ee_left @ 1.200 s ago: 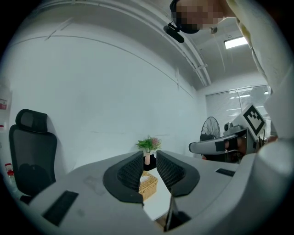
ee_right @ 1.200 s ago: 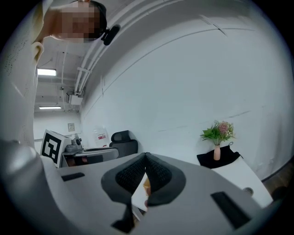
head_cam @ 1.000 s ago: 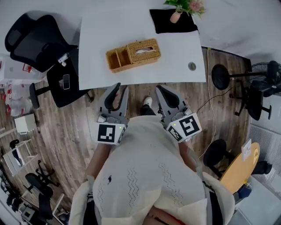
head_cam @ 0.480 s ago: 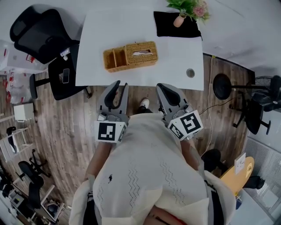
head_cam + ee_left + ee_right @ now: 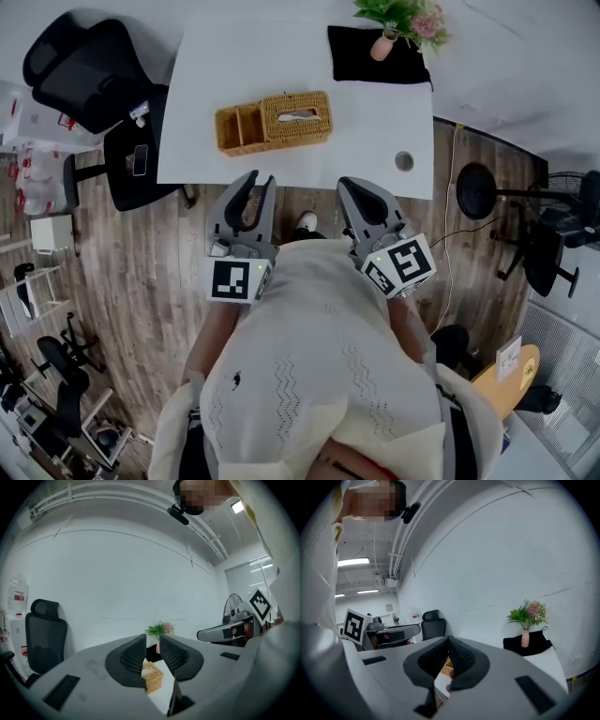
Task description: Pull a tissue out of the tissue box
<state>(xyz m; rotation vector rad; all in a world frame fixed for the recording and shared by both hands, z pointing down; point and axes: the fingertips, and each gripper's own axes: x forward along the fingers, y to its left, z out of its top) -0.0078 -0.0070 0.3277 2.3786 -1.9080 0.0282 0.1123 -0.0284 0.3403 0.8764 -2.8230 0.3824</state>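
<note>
A wicker tissue box [image 5: 296,116] with a white tissue [image 5: 296,114] showing in its top slot stands on the white table [image 5: 375,122]. An open wicker compartment [image 5: 238,129] joins its left end. Both grippers hover over the wooden floor, short of the table's near edge and well away from the box. My left gripper [image 5: 258,178] is slightly open and empty; between its jaws in the left gripper view [image 5: 152,641] I see the wicker box [image 5: 152,677]. My right gripper [image 5: 352,185] is shut on nothing, its pads meeting in the right gripper view [image 5: 448,639].
A pink vase with flowers [image 5: 380,37] stands on a black cloth [image 5: 375,64] at the table's far right. A cable grommet [image 5: 403,161] sits near the front right corner. A black office chair [image 5: 75,75] and a stool [image 5: 136,169] stand left; a fan base [image 5: 473,187] right.
The head view has shifted a little, so the table and box sit slightly farther left in the picture. Both grippers keep their place and state.
</note>
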